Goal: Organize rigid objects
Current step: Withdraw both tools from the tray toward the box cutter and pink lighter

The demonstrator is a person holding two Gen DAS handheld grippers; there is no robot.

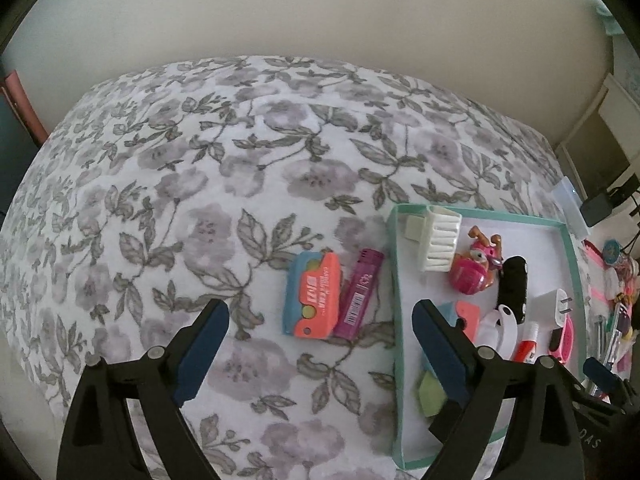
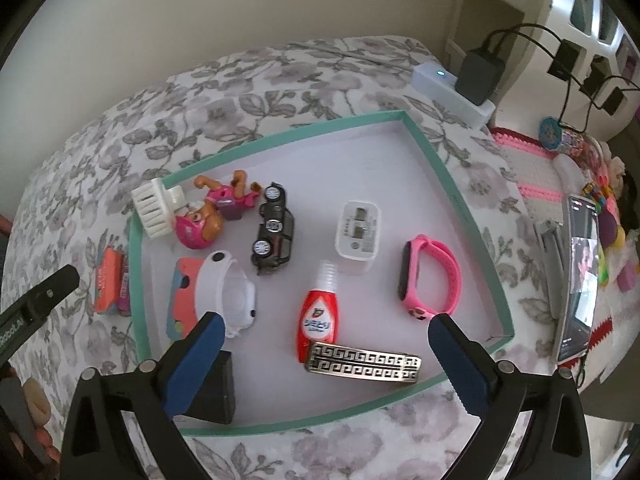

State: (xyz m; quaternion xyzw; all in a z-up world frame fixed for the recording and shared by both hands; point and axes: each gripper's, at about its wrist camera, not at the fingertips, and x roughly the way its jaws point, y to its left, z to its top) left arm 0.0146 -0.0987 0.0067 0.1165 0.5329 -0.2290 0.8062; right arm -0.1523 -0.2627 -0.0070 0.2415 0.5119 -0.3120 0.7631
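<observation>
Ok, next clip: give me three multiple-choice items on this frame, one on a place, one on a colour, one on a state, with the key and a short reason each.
1. Where does the orange and blue box lie?
A. inside the tray
B. on the floral cloth, left of the tray
C. between the left gripper's fingers

2. What colour is the rim of the tray?
A. teal green
B. red
C. black

3. How does the toy car lie?
A. upright on its wheels
B. tipped over, wheels showing
C. held in the right gripper

Key: 1 B, it rests on the floral cloth beside a purple lighter, outside the tray wall. 2 A, the border is teal around a white floor. 3 B, the wheel faces point toward the camera, while the right gripper is open and empty.
</observation>
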